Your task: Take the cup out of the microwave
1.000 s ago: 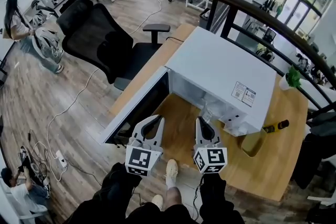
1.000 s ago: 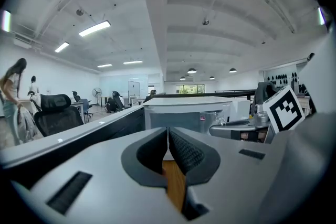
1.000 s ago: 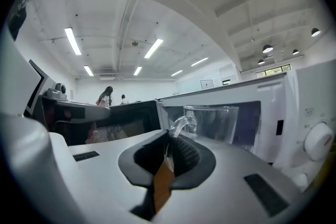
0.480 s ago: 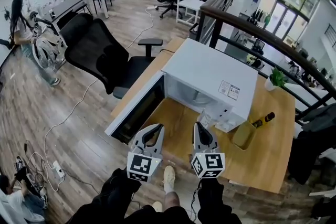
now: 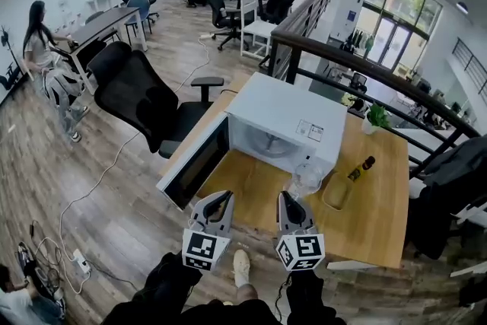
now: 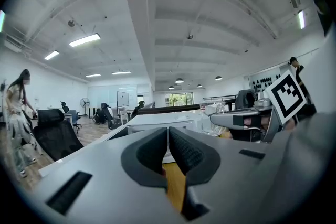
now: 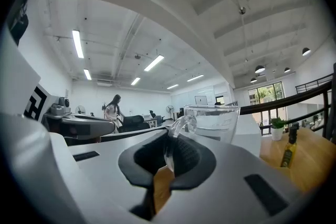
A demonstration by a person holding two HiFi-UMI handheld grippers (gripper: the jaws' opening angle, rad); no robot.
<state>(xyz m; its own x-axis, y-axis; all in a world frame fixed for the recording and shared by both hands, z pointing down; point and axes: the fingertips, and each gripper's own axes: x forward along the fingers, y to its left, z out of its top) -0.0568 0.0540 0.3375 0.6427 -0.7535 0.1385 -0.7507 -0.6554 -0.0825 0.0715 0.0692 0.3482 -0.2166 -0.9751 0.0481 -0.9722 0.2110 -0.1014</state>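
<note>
The white microwave (image 5: 283, 122) stands on the wooden table (image 5: 380, 217) with its door (image 5: 192, 164) swung open to the left. A clear glass cup (image 5: 307, 178) hangs in front of the microwave's right front corner, outside the cavity. My right gripper (image 5: 288, 200) is shut on the cup's handle (image 7: 179, 125); in the right gripper view the cup (image 7: 214, 121) stands upright just beyond the jaws. My left gripper (image 5: 219, 203) is beside it, level, jaws shut with nothing between them (image 6: 168, 137). The left gripper view also shows the cup (image 6: 212, 119).
A dark oil bottle (image 5: 361, 167) and a shallow wooden dish (image 5: 337, 192) lie right of the microwave. A potted plant (image 5: 376, 116) sits at the table's far edge by the railing (image 5: 358, 61). A black office chair (image 5: 141, 97) stands left of the table. A person (image 5: 42, 49) stands far left.
Both grippers have drawn back from the microwave's opening towards me and risen. The cup has come along in the right gripper, from the cavity's mouth to the air in front of it.
</note>
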